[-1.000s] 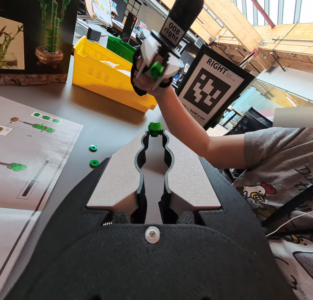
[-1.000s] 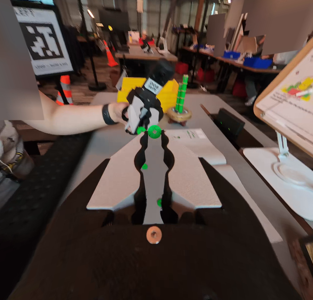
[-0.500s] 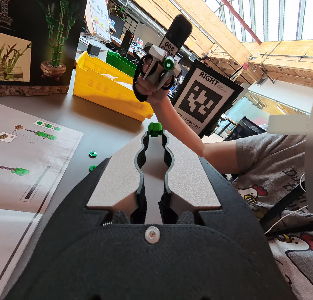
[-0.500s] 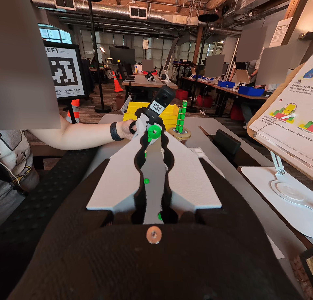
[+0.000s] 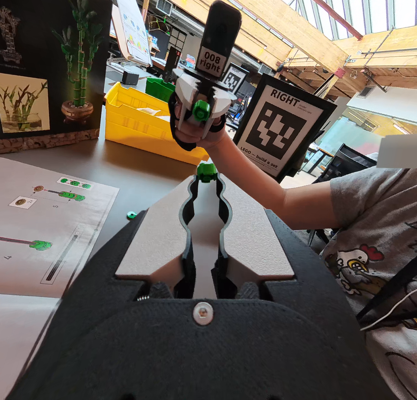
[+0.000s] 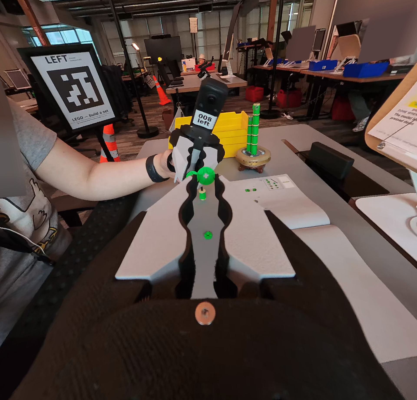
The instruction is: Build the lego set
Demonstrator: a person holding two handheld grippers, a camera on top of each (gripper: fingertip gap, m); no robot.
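My left gripper (image 5: 206,175) is shut on a small green round piece (image 5: 206,171) held above the table. My right gripper (image 6: 205,178) is shut on a green round brick (image 6: 205,175) with a cross hole. The two face each other in the air. In the left wrist view the right gripper (image 5: 199,116) shows its green brick (image 5: 200,111) end-on. In the right wrist view the left gripper (image 6: 191,171) sits just behind and left of my right tips. A short green cylinder on an axle (image 6: 202,194) and a green round plate (image 6: 207,235) lie on the table.
The open instruction booklet (image 5: 52,220) lies left, with a green round plate (image 5: 131,214) beside it. A yellow bin (image 5: 140,120), a green bin (image 5: 158,89) and the set's box (image 5: 45,62) stand behind. The bamboo model in its pot (image 6: 253,138) stands by the yellow bin (image 6: 230,129). There is about 6 cm between the tips of the two grippers.
The right gripper has come down and closer to the left gripper, with its green brick now facing it. The left gripper has kept hold of its green piece.
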